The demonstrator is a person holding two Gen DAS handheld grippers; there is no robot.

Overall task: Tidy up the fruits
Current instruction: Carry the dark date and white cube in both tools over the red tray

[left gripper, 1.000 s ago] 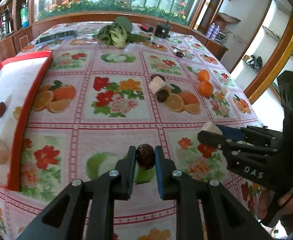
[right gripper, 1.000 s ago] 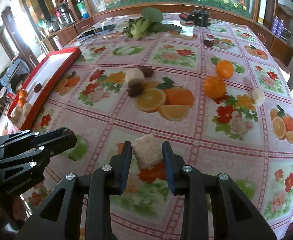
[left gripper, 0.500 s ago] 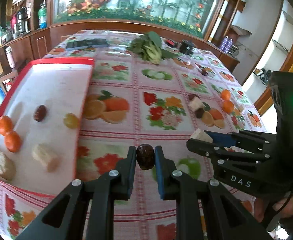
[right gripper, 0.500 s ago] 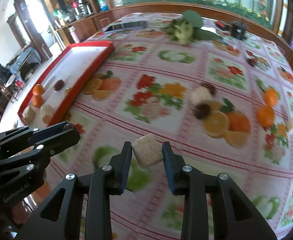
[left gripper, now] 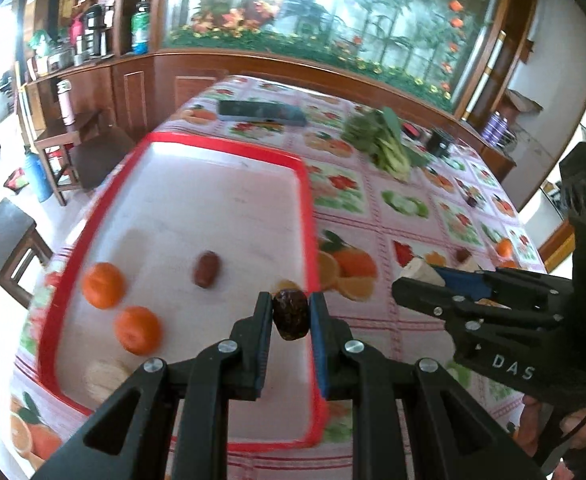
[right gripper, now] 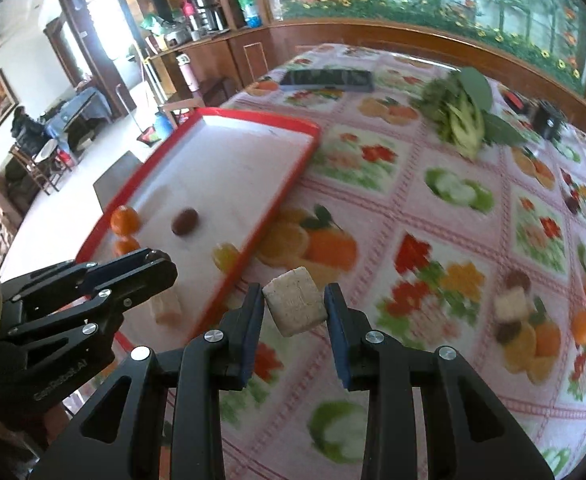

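Carrying one piece in each tool, both above the near end of the table. Left gripper [left gripper: 291, 316] clamped on a dark date [left gripper: 290, 314], pads squeezing its two sides, hanging over the near right part of the red tray [left gripper: 307, 216]. Right gripper [right gripper: 295, 310] clamped on a pale cube [right gripper: 295, 306], held by two opposite flat faces, over the tablecloth [right gripper: 433, 208] just right of the tray's red rim.

Handling, as judged: the date looks wrinkled and soft, light, possibly tacky; it may cling to a pad on release, so open slowly and low. The cube seems light and crumbly or spongy, with flat faces that give a sure hold; squeeze no harder.

Already on the tray: two oranges [left gripper: 104, 285] at the near left, a reddish date [left gripper: 206, 269] mid-tray, a yellowish piece [right gripper: 225, 255] by the right rim, and a pale piece [right gripper: 167, 309] at the near end, partly hidden behind the left tool.

Room: the far half of the tray is bare white, with ample space. The raised rim must be cleared by the cube coming in from the right. The two tools sit close side by side, so watch for knocking. More fruit [right gripper: 585, 324] lies far right on the cloth, and leafy greens [right gripper: 463, 114] at the far end.
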